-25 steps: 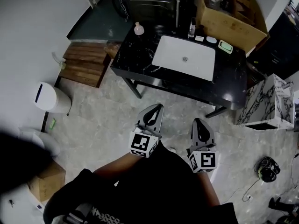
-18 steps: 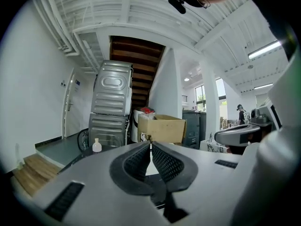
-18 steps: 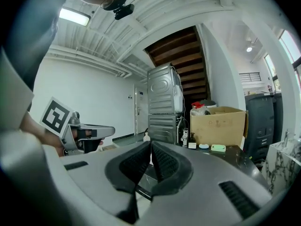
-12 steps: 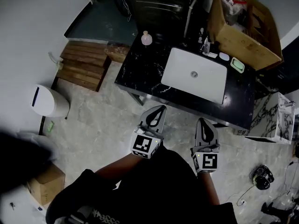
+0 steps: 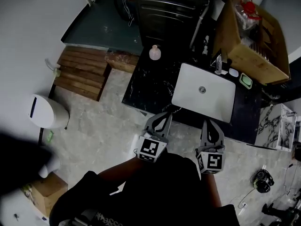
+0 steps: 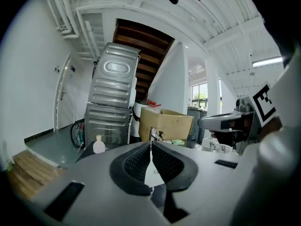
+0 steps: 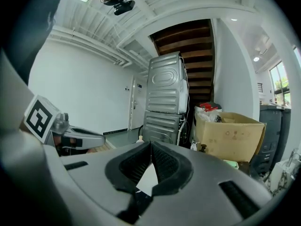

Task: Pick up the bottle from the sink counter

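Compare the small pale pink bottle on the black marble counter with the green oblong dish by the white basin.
The pale pink bottle stands upright to the left of the white basin; the green dish lies flat to the right of it, by the cardboard box. The bottle is rounded with a narrow cap; the dish is low and oblong. Both rest on the black marble counter.

Open counter (image 5: 149,81) round bottle (image 5: 154,52); box (image 5: 254,41) well apart.
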A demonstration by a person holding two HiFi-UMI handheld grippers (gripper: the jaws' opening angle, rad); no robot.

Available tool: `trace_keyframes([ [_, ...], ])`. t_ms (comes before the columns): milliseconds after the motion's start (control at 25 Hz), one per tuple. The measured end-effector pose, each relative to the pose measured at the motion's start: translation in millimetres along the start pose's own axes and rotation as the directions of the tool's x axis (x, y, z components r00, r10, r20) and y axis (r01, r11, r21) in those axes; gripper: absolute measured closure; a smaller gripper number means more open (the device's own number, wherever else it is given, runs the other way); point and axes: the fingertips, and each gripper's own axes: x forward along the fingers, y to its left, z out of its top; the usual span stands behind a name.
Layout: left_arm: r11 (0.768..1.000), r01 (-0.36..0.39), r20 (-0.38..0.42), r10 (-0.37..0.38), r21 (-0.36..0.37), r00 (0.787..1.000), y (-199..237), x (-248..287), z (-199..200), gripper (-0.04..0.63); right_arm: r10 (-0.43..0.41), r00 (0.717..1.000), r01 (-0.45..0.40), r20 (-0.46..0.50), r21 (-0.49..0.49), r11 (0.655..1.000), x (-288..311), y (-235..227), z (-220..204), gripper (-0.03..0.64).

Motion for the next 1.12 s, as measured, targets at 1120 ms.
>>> trace_keyframes([
  [1120, 0.968, -0.248, -0.051, 0.249, 0.030, 0.967, 145.9, 102.7, -6.7, 0.571, 0.121, 0.992, -0.122, 0.030, 0.021, 0.992, 130.0, -16.6, 8.5, 0.578],
])
